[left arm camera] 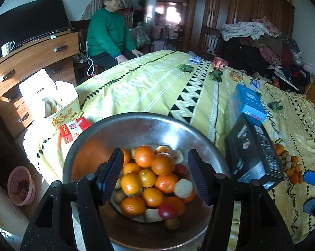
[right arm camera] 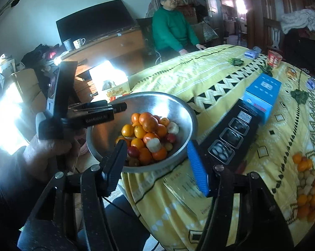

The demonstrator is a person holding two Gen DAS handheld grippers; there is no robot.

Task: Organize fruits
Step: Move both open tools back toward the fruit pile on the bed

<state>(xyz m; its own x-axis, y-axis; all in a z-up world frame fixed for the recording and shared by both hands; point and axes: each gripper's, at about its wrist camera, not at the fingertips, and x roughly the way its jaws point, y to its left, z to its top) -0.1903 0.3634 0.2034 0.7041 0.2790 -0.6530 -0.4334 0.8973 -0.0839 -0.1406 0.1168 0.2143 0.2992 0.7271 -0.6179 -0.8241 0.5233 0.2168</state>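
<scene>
left gripper (left arm camera: 155,175) jaws released, empty | right gripper (right arm camera: 155,167) same | steel bowl (left arm camera: 140,125) overhanging bed (left arm camera: 136,83) edge | risk: nudged, tips, fruit (left arm camera: 151,179) spills

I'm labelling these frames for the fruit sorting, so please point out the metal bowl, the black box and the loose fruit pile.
metal bowl (left arm camera: 157,125): left wrist view, bare inner wall.
black box (left arm camera: 253,152): left wrist view, top face.
loose fruit pile (right arm camera: 307,190): right wrist view, middle of the heap.
</scene>
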